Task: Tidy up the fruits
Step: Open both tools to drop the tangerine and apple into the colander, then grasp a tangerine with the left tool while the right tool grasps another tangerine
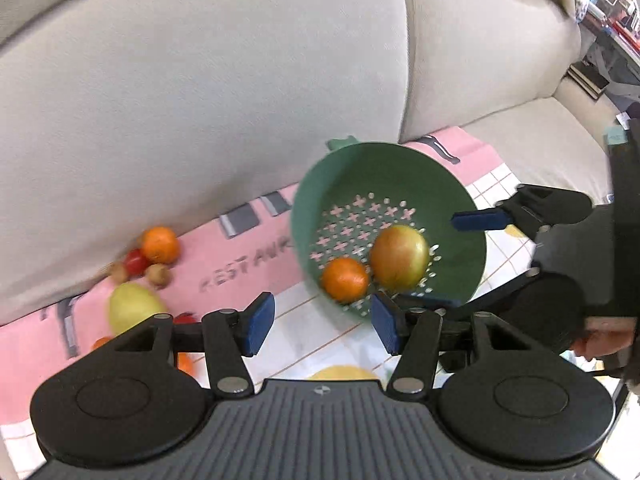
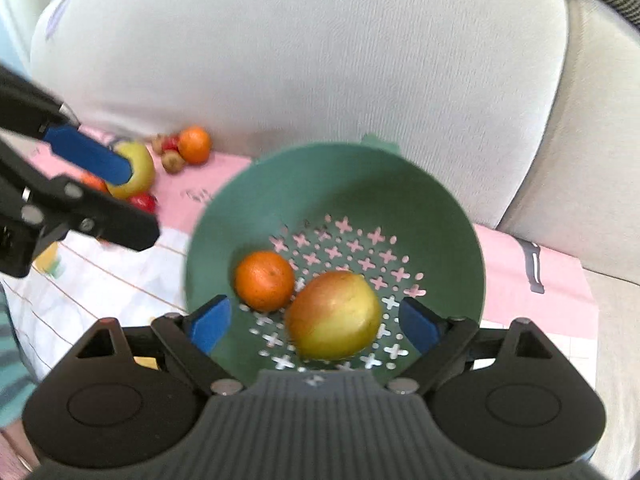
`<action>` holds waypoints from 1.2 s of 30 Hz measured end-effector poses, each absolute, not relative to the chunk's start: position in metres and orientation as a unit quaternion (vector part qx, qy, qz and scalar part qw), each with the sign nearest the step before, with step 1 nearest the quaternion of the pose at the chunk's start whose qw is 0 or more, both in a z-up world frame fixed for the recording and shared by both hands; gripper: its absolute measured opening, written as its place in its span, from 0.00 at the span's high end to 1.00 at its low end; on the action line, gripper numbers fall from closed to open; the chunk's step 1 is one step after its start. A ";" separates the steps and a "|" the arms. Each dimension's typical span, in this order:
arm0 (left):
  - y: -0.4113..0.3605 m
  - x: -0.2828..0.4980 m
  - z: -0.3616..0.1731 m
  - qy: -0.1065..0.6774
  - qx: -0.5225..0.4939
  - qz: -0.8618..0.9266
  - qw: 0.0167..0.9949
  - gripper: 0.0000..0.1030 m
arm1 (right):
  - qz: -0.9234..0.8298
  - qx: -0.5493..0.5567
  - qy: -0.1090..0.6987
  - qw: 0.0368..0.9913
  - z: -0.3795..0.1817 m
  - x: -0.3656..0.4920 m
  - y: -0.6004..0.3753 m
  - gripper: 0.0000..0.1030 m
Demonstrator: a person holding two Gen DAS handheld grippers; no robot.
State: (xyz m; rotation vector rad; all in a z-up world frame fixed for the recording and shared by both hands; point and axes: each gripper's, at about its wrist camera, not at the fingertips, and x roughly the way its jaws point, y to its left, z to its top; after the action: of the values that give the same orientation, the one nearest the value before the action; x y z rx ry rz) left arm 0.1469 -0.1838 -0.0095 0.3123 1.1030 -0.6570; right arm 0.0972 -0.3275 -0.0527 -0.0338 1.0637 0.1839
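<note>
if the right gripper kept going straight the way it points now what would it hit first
Most likely the apple in the green colander: it sits between the open right gripper fingers, ahead of them. Depth is unclear.

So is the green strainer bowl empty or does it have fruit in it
Not empty. The green strainer bowl holds two fruits: an orange and an apple, touching each other on its perforated bottom.

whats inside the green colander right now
Inside the green plastic colander: one round orange tangerine and one red-yellow apple, touching. Whatever lies beneath them is covered.
</note>
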 end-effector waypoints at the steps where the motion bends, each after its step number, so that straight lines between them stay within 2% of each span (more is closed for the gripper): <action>1: -0.177 0.143 -0.007 0.506 0.144 -0.300 0.796 0.37 | 0.087 -0.011 0.499 0.862 -0.047 0.093 -0.324 0.15; 9: -0.105 0.110 0.024 0.436 0.106 -0.269 0.852 0.35 | 0.072 0.032 0.429 0.900 -0.011 0.057 -0.284 0.15; 16: -0.046 0.083 0.034 0.377 0.106 -0.231 0.891 0.33 | 0.072 0.072 0.389 0.916 -0.007 0.026 -0.239 0.15; 30: 0.000 0.081 -0.008 0.416 0.076 -0.199 0.884 0.33 | 0.089 0.065 0.398 0.911 -0.044 0.014 -0.177 0.15; 34: 0.004 0.091 -0.020 0.425 0.072 -0.193 0.881 0.36 | 0.092 0.053 0.401 0.910 -0.049 0.025 -0.169 0.16; 36: 0.005 0.099 -0.026 0.430 0.071 -0.191 0.880 0.38 | 0.094 0.048 0.403 0.909 -0.052 0.033 -0.165 0.20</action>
State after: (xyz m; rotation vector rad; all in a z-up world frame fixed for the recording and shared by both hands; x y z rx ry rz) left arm 0.0989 0.0045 -0.0259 0.1489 0.8957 -0.3983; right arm 0.0326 -0.1646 -0.0523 0.0989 0.8317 0.1937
